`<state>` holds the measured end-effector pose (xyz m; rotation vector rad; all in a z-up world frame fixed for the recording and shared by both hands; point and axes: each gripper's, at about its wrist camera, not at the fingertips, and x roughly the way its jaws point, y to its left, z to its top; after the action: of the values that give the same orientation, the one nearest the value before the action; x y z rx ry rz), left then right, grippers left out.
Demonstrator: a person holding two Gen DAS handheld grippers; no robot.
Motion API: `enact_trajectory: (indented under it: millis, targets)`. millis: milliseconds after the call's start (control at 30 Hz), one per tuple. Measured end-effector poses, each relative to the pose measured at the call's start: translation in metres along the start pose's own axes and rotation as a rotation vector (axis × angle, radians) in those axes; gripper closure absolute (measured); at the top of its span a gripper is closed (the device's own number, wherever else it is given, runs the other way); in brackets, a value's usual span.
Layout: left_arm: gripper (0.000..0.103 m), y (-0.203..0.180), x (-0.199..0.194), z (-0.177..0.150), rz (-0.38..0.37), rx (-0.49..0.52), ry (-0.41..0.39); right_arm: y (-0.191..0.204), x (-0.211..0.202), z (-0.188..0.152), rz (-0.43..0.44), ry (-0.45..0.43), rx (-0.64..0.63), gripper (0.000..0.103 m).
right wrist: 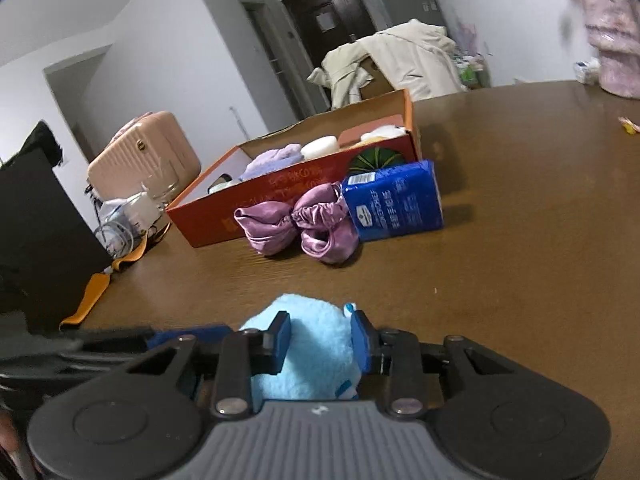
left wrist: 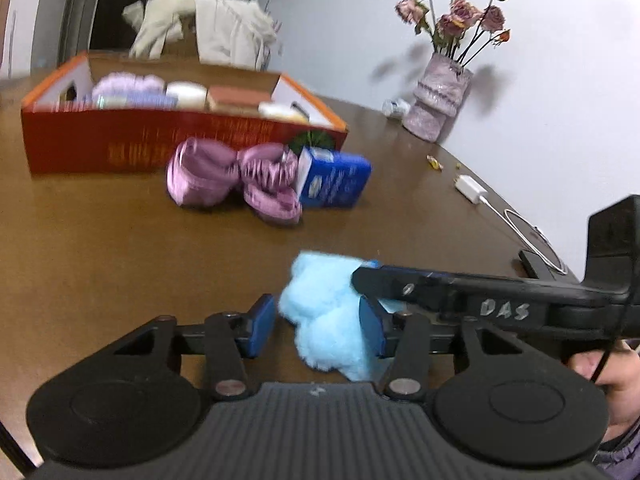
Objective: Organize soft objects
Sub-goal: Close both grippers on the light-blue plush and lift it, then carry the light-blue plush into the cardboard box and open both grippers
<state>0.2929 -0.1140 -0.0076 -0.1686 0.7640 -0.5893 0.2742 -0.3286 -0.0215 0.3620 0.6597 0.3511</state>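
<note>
**Some soft things are in the box, three are still out on the table**

Left wrist view: The red box (left wrist: 120,148) sits at the far side of the brown table (left wrist: 100,248). Inside it there is already a fluffy purple thing (left wrist: 128,85), a round white thing (left wrist: 186,94) and some flat pieces beside them. So part of the tidy-up looks done. In front of the box, on the table, lie a shiny pink bow (left wrist: 236,178) and a blue tissue pack (left wrist: 334,180). They touch each other and sit just beside the box wall. They are not put away yet. Close to the camera is a fluffy light blue toy (left wrist: 324,312). The left gripper (left wrist: 318,326) has the toy between its two blue pads. The pad on the right side of the view touches the fluff. The pad on the left side of the view has a small gap, so this gripper is not squeezing yet. The other gripper reaches in from the right side of the view and lies over the toy.

Right wrist view: The right gripper (right wrist: 322,340) has both blue pads pressed into the light blue toy (right wrist: 316,356), so it is grabbing it. The toy sits low, near the table, well apart from the red box (right wrist: 280,196). The pink bow (right wrist: 304,220) and the tissue pack (right wrist: 394,200) wait in front of the box.

I think the blue toy goes in next, then the bow and the pack.
</note>
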Motion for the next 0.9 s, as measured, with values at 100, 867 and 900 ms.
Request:
enact_trajectory:
  millis: [100,867,900]
  targets:
    - [0.055,0.003,-0.006,-0.007,-0.030,-0.028,0.006,-0.003,-0.009,-0.002,-0.006,-0.014,0.013,0.067]
    - [0.066,0.041,-0.008,0.135,-0.100,-0.056,-0.135,0.034,0.028,0.135,0.081,-0.126,-0.070,0.070]
    - [0.066,0.052,0.002,0.152,-0.099,-0.073,-0.123,0.036,0.044,0.152,0.068,-0.118,-0.080,0.070]
